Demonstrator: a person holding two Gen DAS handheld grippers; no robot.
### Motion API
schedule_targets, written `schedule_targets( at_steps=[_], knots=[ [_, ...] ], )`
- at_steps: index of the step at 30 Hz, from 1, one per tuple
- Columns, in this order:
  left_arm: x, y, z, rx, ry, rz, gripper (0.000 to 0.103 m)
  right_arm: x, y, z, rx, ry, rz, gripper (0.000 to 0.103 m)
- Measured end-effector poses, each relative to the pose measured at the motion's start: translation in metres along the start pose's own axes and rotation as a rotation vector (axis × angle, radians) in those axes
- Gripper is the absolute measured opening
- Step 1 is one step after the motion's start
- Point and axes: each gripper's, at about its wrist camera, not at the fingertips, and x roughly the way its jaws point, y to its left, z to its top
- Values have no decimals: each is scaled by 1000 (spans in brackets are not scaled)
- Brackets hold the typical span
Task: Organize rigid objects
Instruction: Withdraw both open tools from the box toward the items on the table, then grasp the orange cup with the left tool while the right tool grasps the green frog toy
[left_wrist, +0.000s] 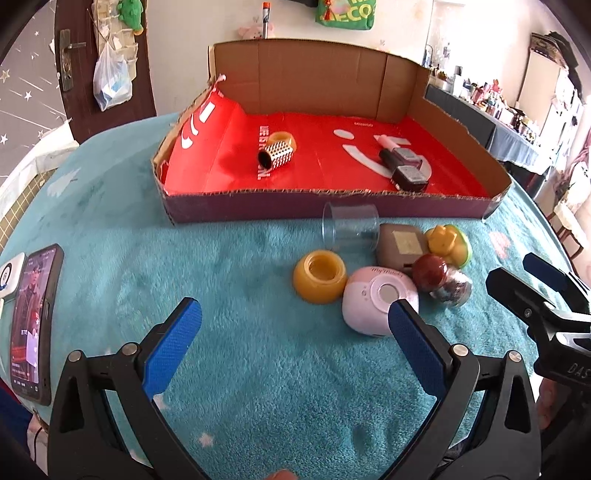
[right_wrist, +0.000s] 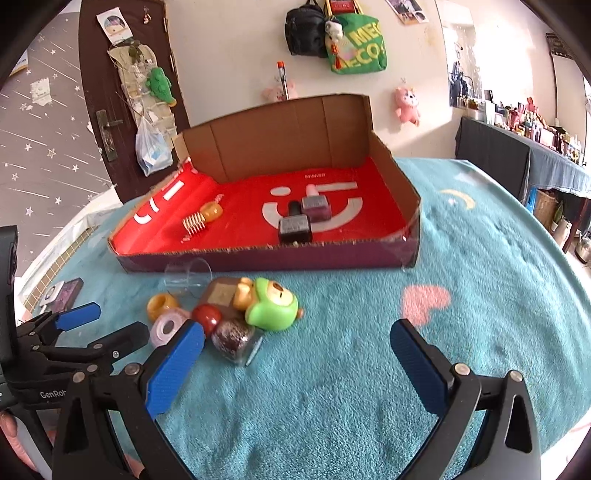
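Note:
A cardboard box (left_wrist: 280, 210) (right_wrist: 258, 258) with a red liner holds a studded cylinder (left_wrist: 277, 156), an amber ring (left_wrist: 282, 139) and two nail polish bottles (left_wrist: 405, 170) (right_wrist: 301, 219). In front of it on the teal blanket lie a clear cup (left_wrist: 351, 230) on its side, an amber jar (left_wrist: 320, 276), a pink round device (left_wrist: 376, 300), a brown case (left_wrist: 400, 245), a red-capped glitter bottle (left_wrist: 441, 280) (right_wrist: 231, 334) and a green and yellow toy (right_wrist: 271, 304). My left gripper (left_wrist: 294, 309) is open, just short of the jar and the pink device. My right gripper (right_wrist: 298, 329) is open, right of the pile.
A phone (left_wrist: 33, 321) with a lit screen lies at the blanket's left edge. The box's walls rise high at the back and right. Bare blanket stretches right of the pile (right_wrist: 461, 295). A door and hanging bags are behind the table.

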Motion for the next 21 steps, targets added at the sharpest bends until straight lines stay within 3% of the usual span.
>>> schedule_targets(
  at_steps=[9, 21],
  knots=[
    [9, 11, 3, -14, 13, 38, 103, 15, 3, -10, -6, 57, -2, 103],
    [29, 19, 4, -12, 62, 68, 103, 20, 8, -5, -11, 55, 3, 103]
  ],
)
